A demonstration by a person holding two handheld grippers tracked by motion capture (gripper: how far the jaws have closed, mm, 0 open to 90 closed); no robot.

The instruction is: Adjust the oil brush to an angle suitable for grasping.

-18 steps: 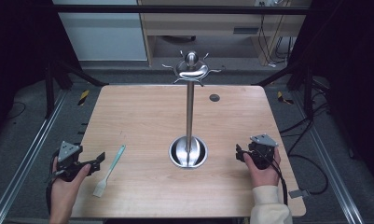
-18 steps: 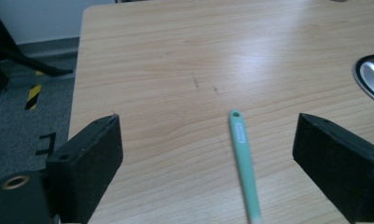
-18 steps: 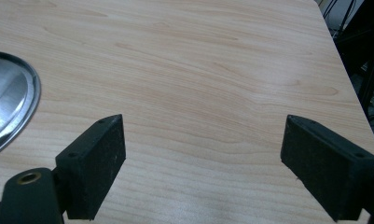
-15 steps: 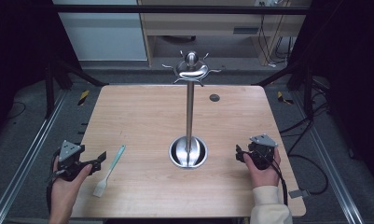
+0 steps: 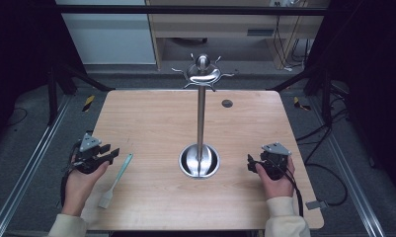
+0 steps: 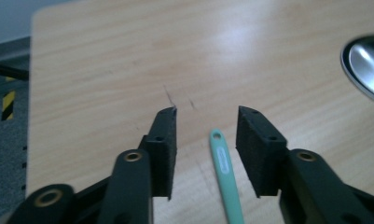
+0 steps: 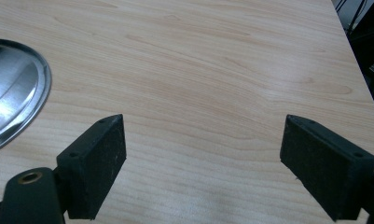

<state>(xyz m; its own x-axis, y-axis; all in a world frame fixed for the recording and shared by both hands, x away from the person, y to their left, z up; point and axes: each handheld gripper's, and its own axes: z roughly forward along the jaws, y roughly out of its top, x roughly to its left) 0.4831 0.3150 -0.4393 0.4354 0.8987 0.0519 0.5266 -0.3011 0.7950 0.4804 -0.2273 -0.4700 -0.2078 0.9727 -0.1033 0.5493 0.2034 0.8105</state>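
Your left tongs (image 5: 110, 153) sit at the bench's (image 5: 156, 118) 8 o'clock, jaws parted and gripping nothing. The mint spatula (image 5: 115, 179) lies flat just beside them at their 4 o'clock. In the left gripper view its handle (image 6: 224, 175) runs between the 2 pads, touching neither. Your right tongs (image 7: 203, 163) stand wide apart over bare wood, with the steel stand's base (image 7: 12, 102) at their 10 o'clock.

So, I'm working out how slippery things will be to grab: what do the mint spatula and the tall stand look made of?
The spatula looks like silicone or soft plastic: matte mint green, no glare, a moulded hanging hole at the handle end. The stand looks like polished metal, probably stainless steel: its round base mirrors the light and the pole shines. Both are judged by look alone.
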